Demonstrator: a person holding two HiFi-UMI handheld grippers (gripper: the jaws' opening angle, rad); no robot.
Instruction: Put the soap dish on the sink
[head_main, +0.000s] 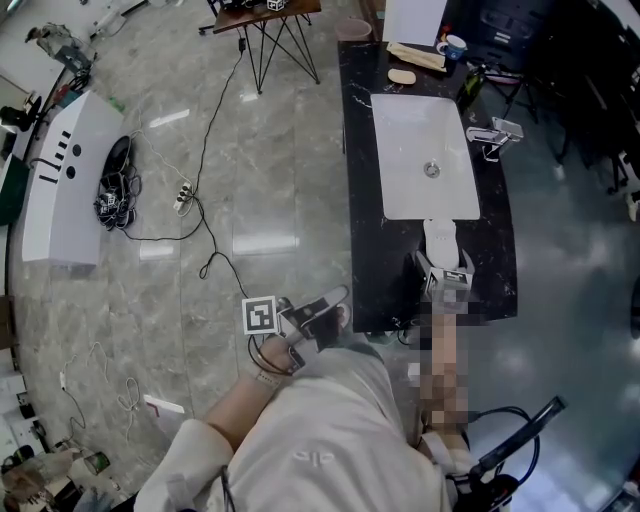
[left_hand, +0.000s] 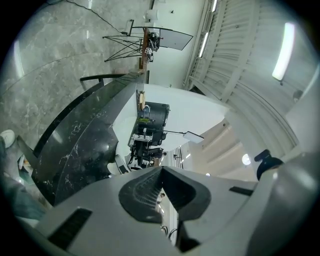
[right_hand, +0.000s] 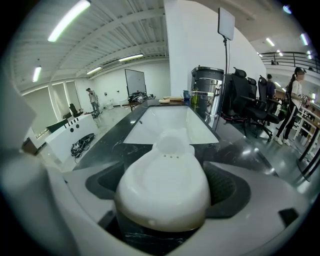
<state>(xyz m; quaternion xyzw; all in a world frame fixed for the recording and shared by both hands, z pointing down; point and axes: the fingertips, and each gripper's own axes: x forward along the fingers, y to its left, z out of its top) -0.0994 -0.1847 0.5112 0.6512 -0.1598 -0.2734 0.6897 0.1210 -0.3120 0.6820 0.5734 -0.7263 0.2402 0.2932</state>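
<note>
The white soap dish (head_main: 440, 240) is in my right gripper (head_main: 445, 272), over the near end of the black counter (head_main: 370, 250), just short of the white sink basin (head_main: 410, 130). In the right gripper view the soap dish (right_hand: 165, 185) fills the space between the jaws, which are shut on its sides, and the sink (right_hand: 170, 122) lies straight ahead. My left gripper (head_main: 325, 310) hangs off the counter's near left corner, close to the person's body. In its own view the left gripper (left_hand: 161, 187) is shut with nothing held.
A chrome faucet (head_main: 495, 133) stands at the sink's right edge. A soap bar (head_main: 401, 77), a mug (head_main: 452, 46) and a dark bottle (head_main: 470, 85) sit at the far end. A power strip (head_main: 183, 197) and cables lie on the floor left. Office chairs (right_hand: 250, 102) stand right.
</note>
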